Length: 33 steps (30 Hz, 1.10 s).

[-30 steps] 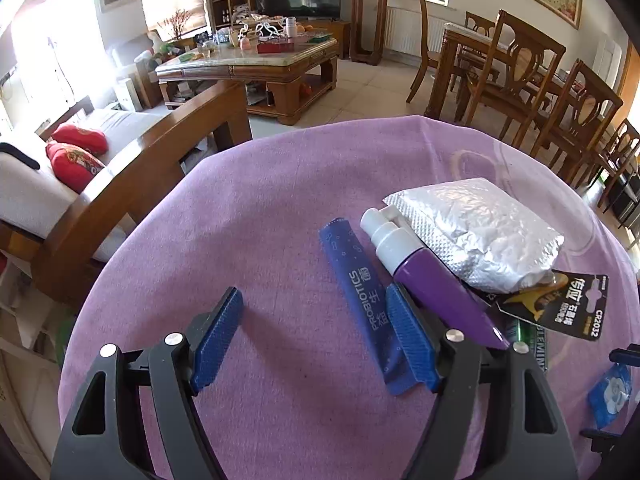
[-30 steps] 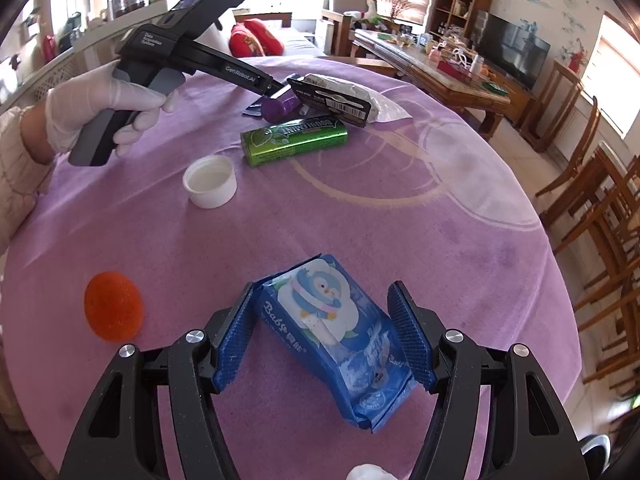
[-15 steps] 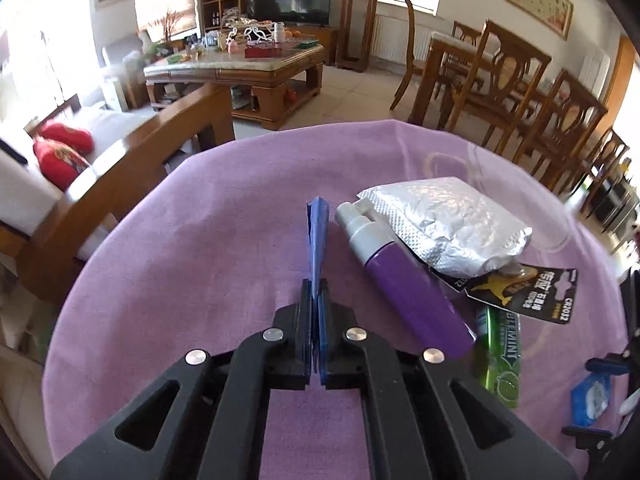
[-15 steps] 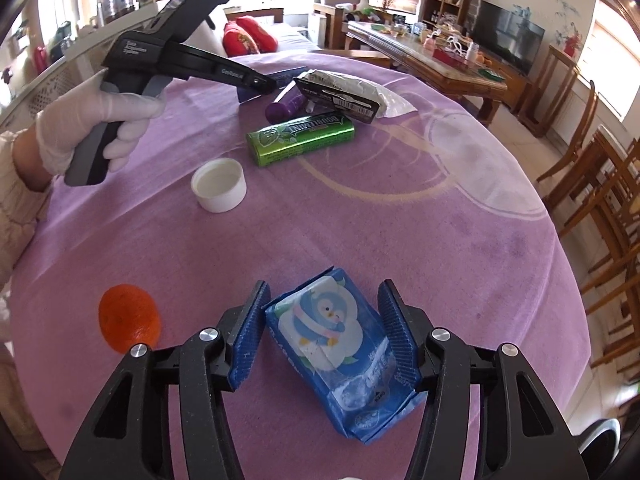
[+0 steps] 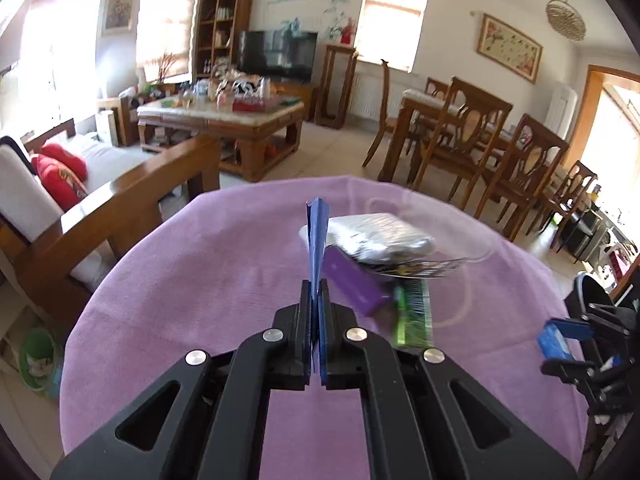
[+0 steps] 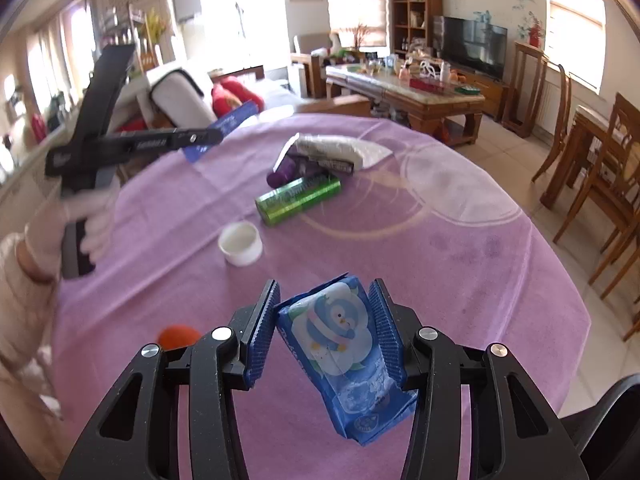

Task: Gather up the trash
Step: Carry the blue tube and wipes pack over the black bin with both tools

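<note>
The left tongs [image 5: 315,312] pinch a thin sachet [image 5: 316,240] above the surface [image 5: 200,280]; it looks light and floppy. The right tongs [image 6: 326,328] squeeze a soft tissue pack [image 6: 344,344] at its sides.

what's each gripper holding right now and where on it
Left gripper pinches the blue sachet by its near end. Right gripper clamps the blue tissue pack across its upper sides.

Your left claw [image 5: 315,344] pinches the blue sachet [image 5: 317,240].
It stands edge-on above the purple desk [image 5: 200,280].
</note>
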Motion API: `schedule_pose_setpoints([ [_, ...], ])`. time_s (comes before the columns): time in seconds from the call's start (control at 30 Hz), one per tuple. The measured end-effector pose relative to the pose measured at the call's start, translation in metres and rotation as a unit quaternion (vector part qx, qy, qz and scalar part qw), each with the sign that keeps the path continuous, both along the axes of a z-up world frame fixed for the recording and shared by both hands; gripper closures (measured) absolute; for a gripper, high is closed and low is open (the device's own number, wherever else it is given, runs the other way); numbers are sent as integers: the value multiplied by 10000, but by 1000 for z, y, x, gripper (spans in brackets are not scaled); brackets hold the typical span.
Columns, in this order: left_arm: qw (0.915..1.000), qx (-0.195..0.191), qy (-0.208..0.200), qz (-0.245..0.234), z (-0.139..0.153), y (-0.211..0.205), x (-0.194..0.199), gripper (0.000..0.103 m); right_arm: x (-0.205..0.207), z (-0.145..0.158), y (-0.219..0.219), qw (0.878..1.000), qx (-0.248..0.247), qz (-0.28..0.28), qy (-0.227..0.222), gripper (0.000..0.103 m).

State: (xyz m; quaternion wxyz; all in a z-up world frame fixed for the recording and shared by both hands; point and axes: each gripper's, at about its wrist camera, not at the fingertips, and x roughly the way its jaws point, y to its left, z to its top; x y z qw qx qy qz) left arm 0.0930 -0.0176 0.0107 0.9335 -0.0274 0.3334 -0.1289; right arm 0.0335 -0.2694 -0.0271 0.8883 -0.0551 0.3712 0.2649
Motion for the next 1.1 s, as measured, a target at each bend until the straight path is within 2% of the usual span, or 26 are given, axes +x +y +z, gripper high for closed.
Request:
schedule_pose_setpoints([
  [0.23, 9981, -17, -449, -420, 32, -47, -42, 99, -22, 31, -30, 9931, 1088, -276, -331, 57],
  [0.37, 9957, 15, -592, -710, 43, -76, -55, 99, -39, 50, -52, 9862, 1452, -520, -601, 57],
  [0.57, 9898, 29, -736, -1217, 49, -131, -76, 99, -76, 74, -97, 9770, 1688, -911, -935, 57],
  [0.77, 9816, 37, -798, -1733, 51, -187, -94, 99, -111, 83, -151, 9659, 1815, -1434, -1160, 57],
  [1.1, 9616, -132, -691, -2654, 38, -281, -122, 99, -165, 64, -249, 9457, 1850, -2409, -1157, 56],
])
